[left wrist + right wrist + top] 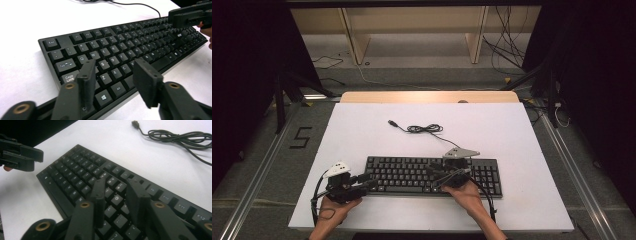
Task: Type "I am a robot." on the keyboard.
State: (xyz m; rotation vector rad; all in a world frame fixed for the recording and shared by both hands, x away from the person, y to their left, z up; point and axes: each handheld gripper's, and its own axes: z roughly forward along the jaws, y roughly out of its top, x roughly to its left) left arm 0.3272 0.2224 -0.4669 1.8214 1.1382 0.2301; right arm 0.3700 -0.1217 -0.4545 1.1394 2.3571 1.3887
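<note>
I hover both grippers over the black keyboard point(432, 175) lying near-centre on the desk point(362, 130), left gripper point(113, 75) and right gripper point(116, 195) jaws half-narrowed and empty, next lowering to grip its ends.

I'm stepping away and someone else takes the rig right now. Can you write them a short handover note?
Left hand-held gripper: jaws apart, hovering over the left end of the keyboard, holding nothing.
Right hand-held gripper: jaws apart above the keys right of the middle, also holding nothing.
Things: the black keyboard lies flat on the white table, near the front edge. Its cable lies loosely bunched behind it, plug free.
Done: both grippers are in place over the keyboard.
Left: no grip is made yet; the keyboard is still to be handled.
</note>
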